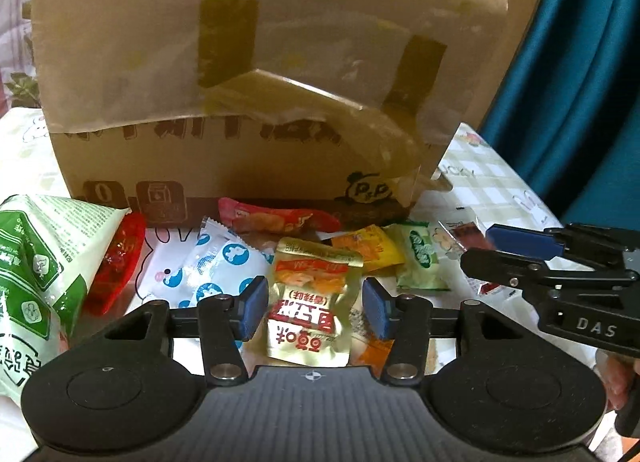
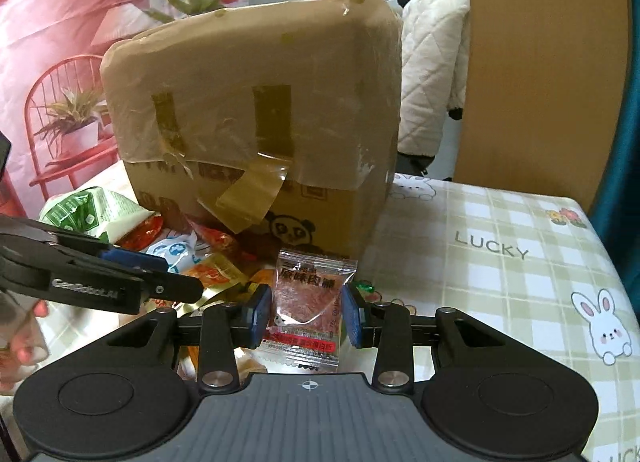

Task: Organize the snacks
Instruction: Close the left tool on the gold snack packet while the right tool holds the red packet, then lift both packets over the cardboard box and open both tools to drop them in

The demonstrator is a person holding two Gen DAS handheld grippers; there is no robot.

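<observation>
A worktop (image 2: 500, 222) with a checked bunny cloth carries a taped cardboard box (image 2: 256, 110), its flaps shut. In front of it lies a loose heap of snack packets: a green bag (image 1: 36, 262), a blue-and-white packet (image 1: 216, 262), a red packet (image 1: 276, 218) and others, unsorted.

The right gripper (image 2: 306, 312) pinches a clear meat-jerky packet (image 2: 308, 302), which appears lifted above the cloth. The left gripper (image 1: 314, 310) is spread around a gold packet (image 1: 312, 302); its pads stand just beside the packet without pressing.

Judging from this, sorting has barely begun: nearly every snack remains in the heap, and no sorted group is visible.
</observation>
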